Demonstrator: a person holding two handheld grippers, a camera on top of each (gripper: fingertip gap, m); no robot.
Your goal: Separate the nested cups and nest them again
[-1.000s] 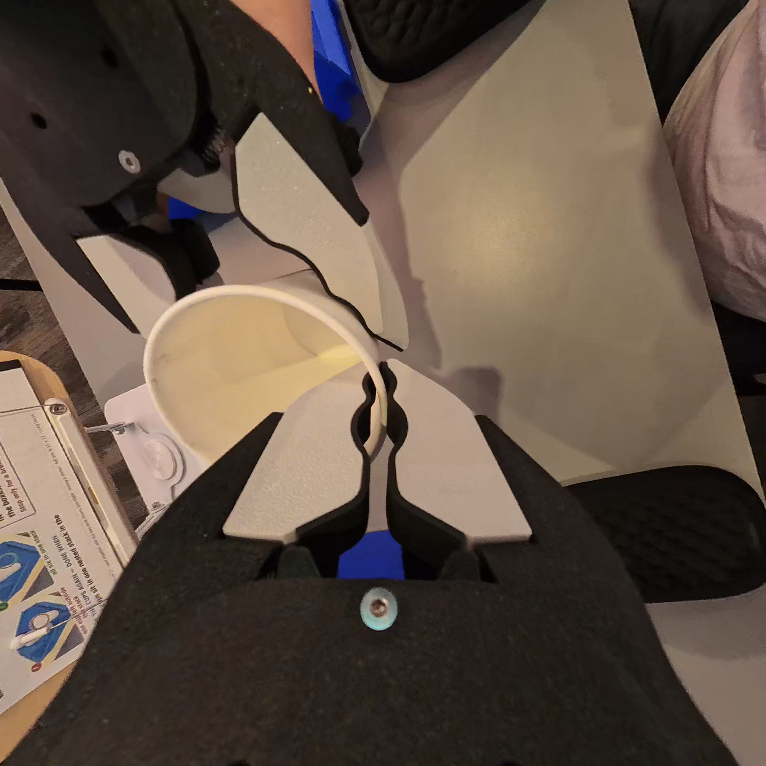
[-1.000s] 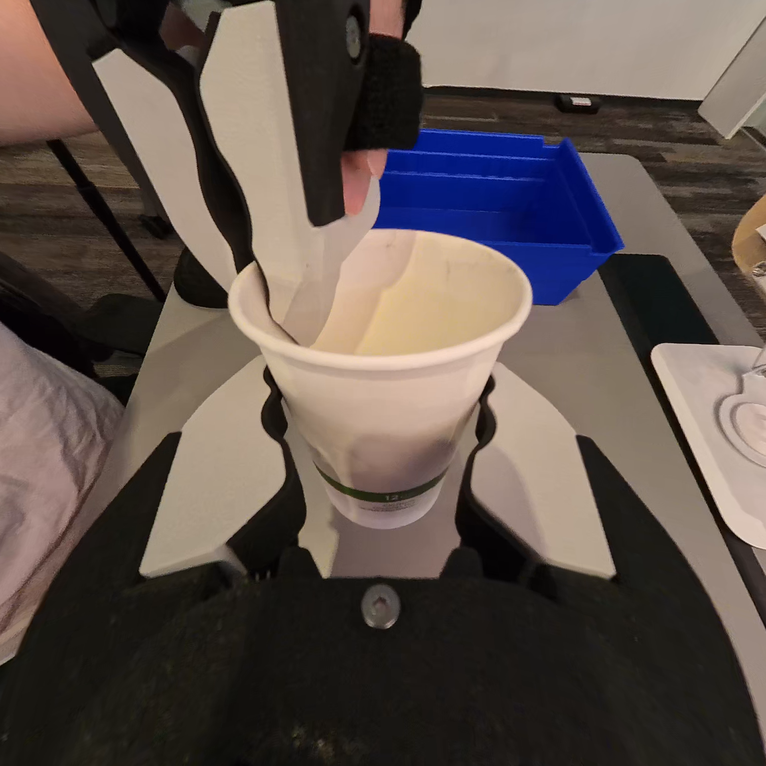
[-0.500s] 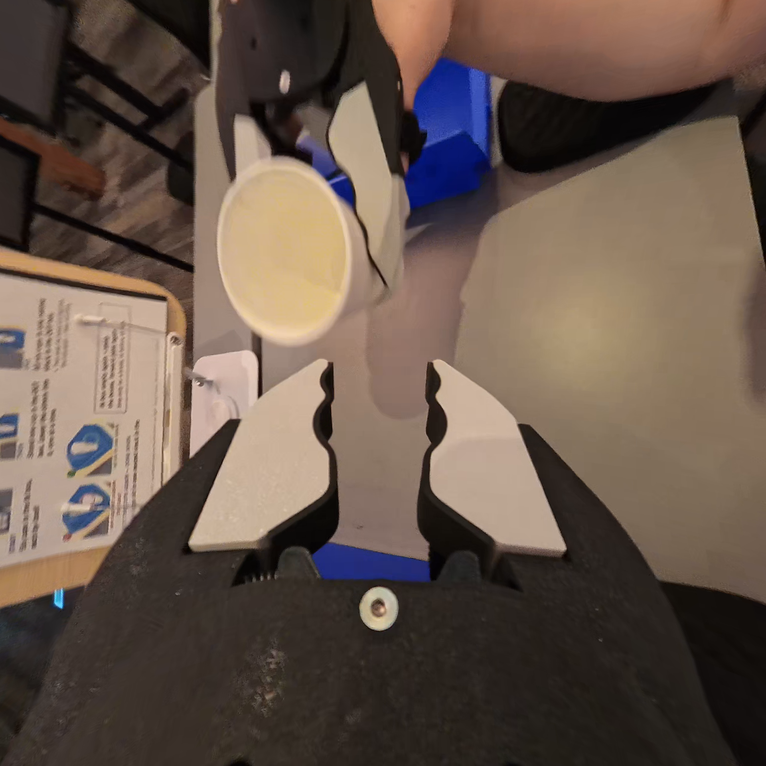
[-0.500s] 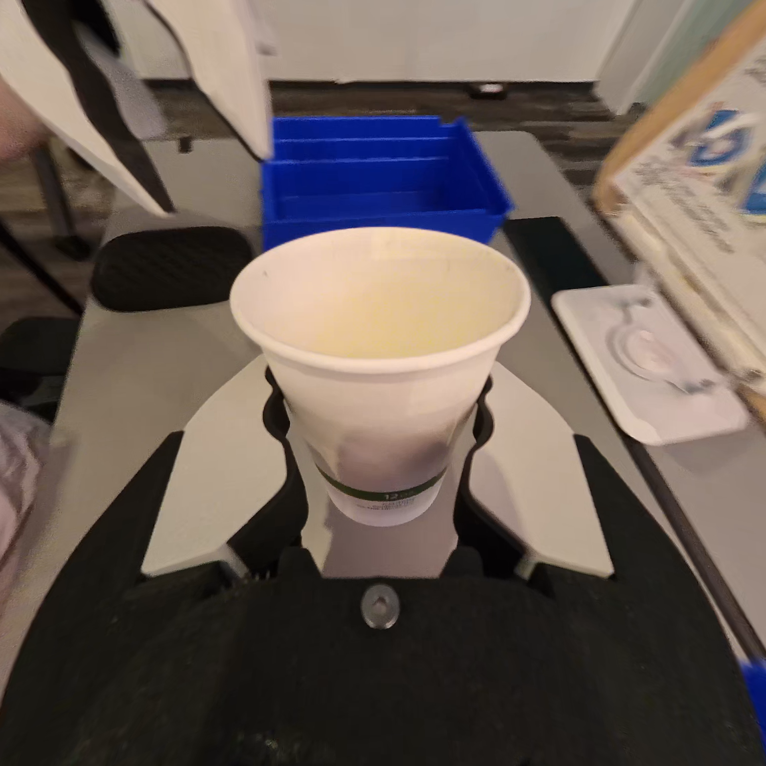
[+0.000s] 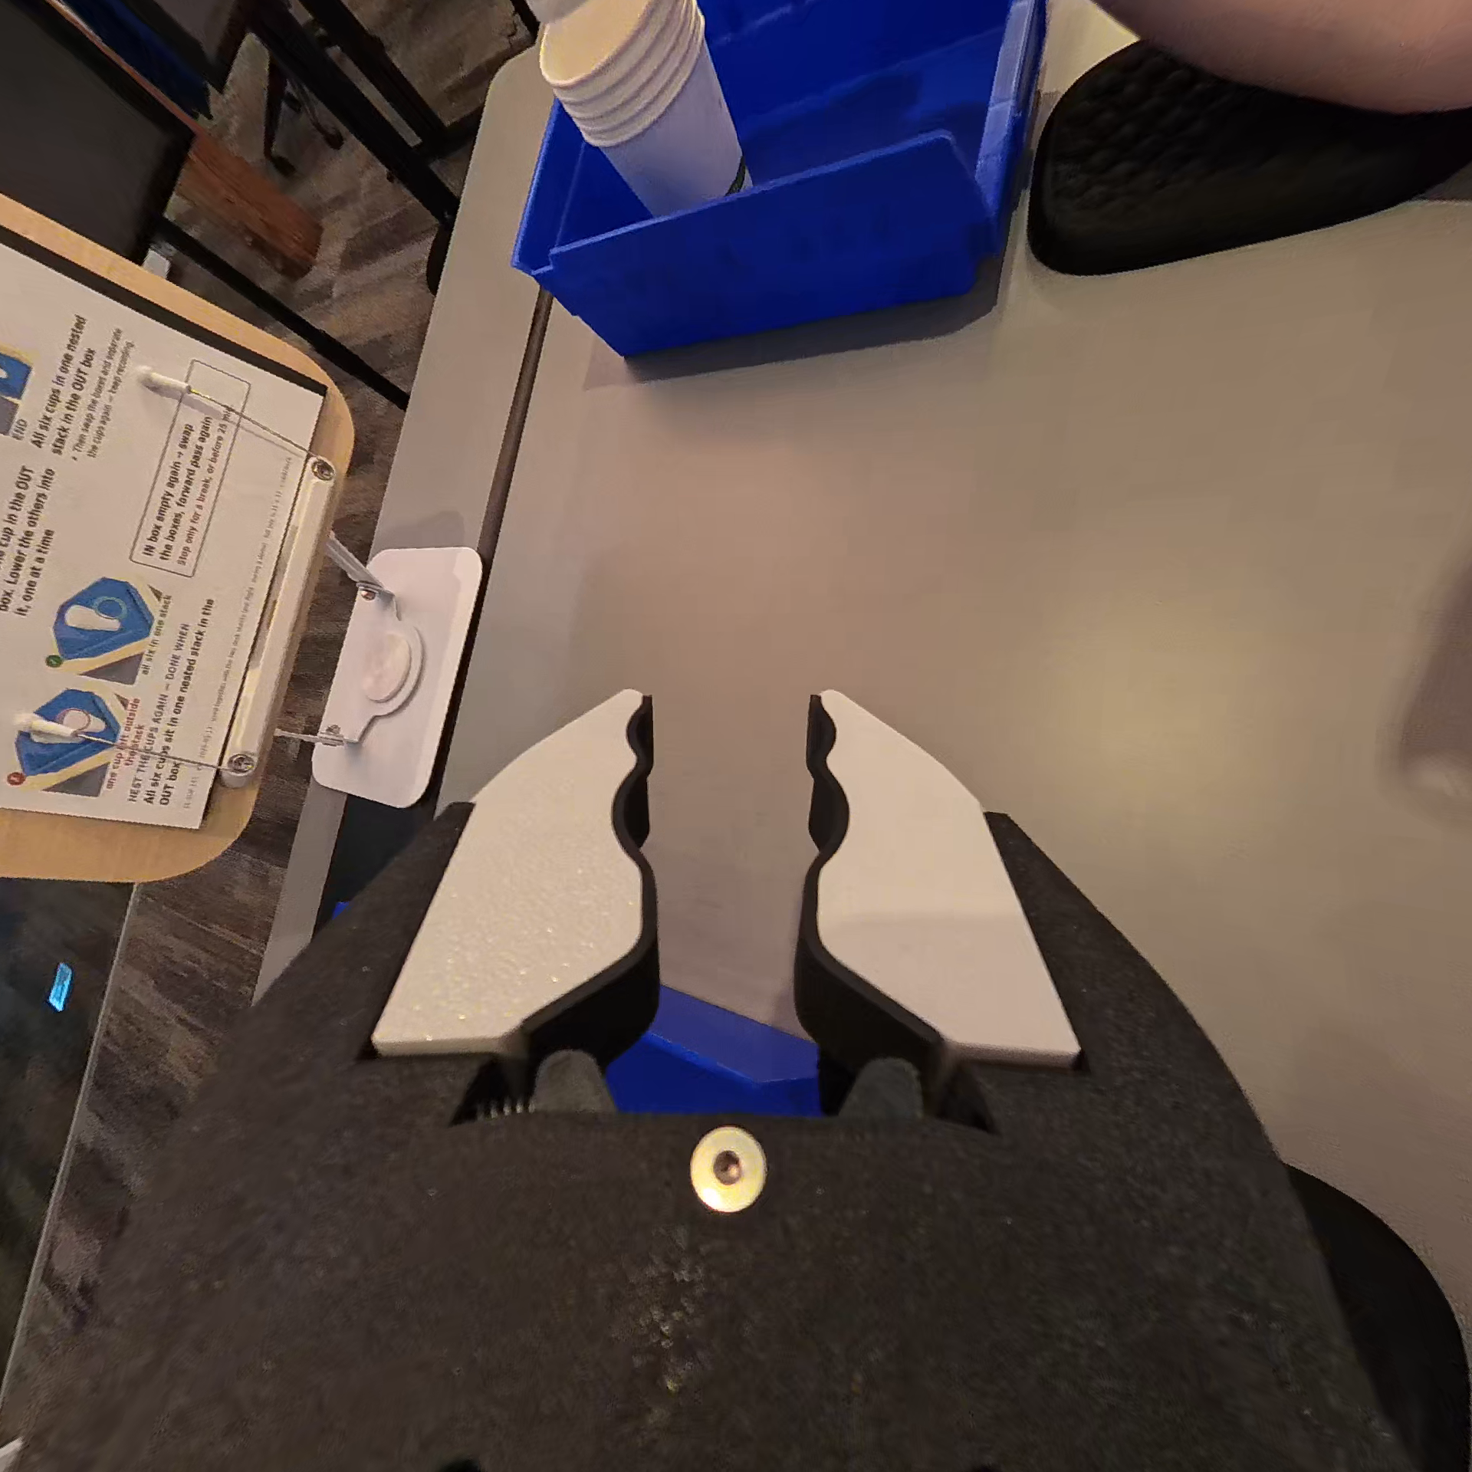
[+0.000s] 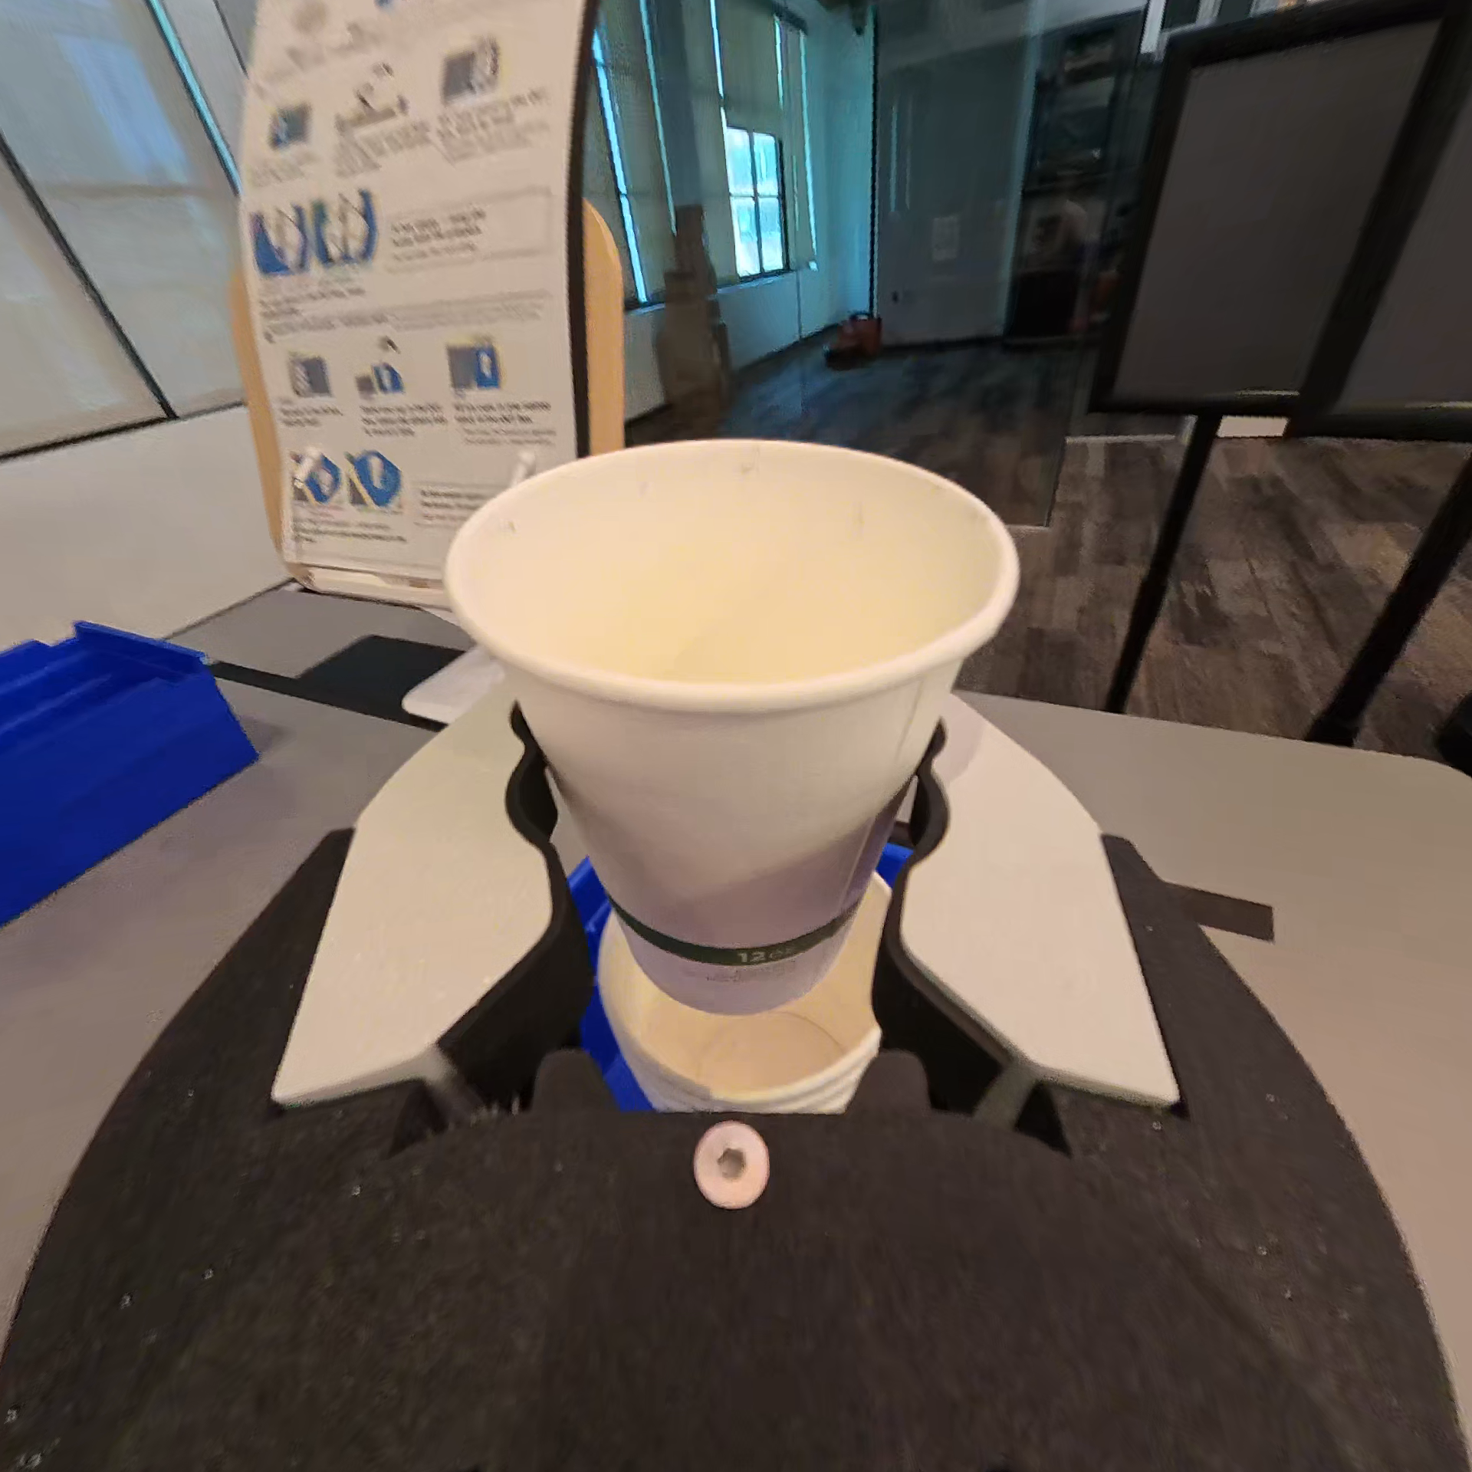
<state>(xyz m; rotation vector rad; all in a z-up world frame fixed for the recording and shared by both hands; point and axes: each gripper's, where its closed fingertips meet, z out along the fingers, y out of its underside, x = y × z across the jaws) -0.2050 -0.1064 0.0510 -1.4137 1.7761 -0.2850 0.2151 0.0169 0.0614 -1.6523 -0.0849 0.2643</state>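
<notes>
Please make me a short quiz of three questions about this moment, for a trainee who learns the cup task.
1. True or false: the left tool holds a cup.
2. What is the right tool shut on?
A. a white paper cup
B. a sheet of paper
C. nothing
3. Fill in: directly below the held cup stands a ____ in a blue bin.

Key
1. False: it is open and empty above the grey table.
2. A
3. stack of nested cups
</notes>
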